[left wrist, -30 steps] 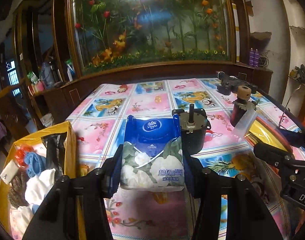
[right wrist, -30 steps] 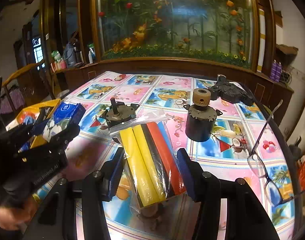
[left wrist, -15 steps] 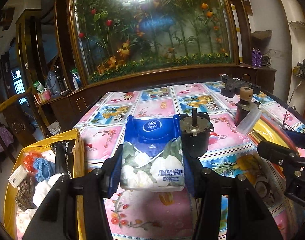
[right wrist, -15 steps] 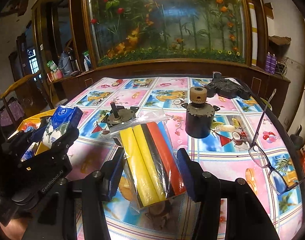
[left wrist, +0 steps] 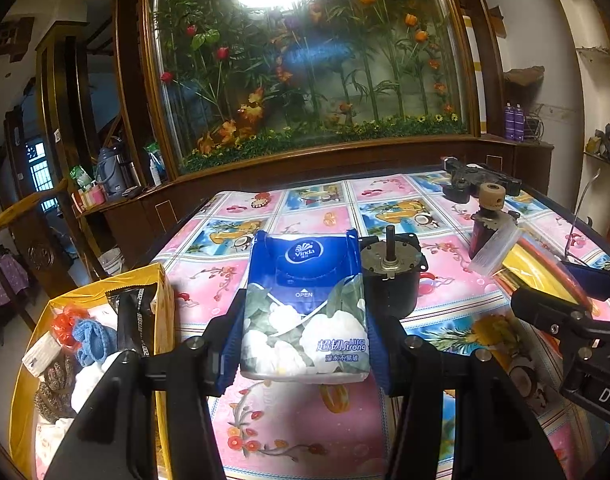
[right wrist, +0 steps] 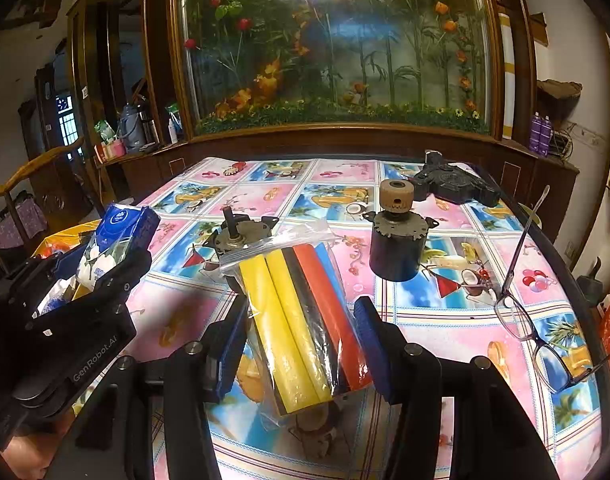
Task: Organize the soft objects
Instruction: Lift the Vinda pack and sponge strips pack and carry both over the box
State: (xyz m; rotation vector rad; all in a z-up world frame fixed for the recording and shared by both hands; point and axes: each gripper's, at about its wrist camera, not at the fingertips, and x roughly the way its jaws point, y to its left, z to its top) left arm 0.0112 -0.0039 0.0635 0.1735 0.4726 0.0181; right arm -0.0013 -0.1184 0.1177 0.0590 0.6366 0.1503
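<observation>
My left gripper [left wrist: 305, 312] is shut on a blue and white tissue pack [left wrist: 305, 308] and holds it above the table, just right of a yellow bag [left wrist: 25, 380] that holds cloths and other soft items. The pack also shows in the right wrist view [right wrist: 113, 240]. My right gripper [right wrist: 301, 328] is shut on a clear zip bag of yellow, black, red and blue foam strips [right wrist: 301, 320], lifted over the table. The right gripper's body shows at the right of the left wrist view [left wrist: 565, 320].
On the patterned tablecloth [right wrist: 445, 320] stand two small motors [right wrist: 241, 236] [right wrist: 399, 240], a black part [right wrist: 453, 184] at the back and spectacles [right wrist: 533, 320] at the right. A wooden chair [right wrist: 25, 188] stands left of the table.
Both grippers have risen a little with their loads and tilted up, so more of the room shows. Both grips are unchanged.
</observation>
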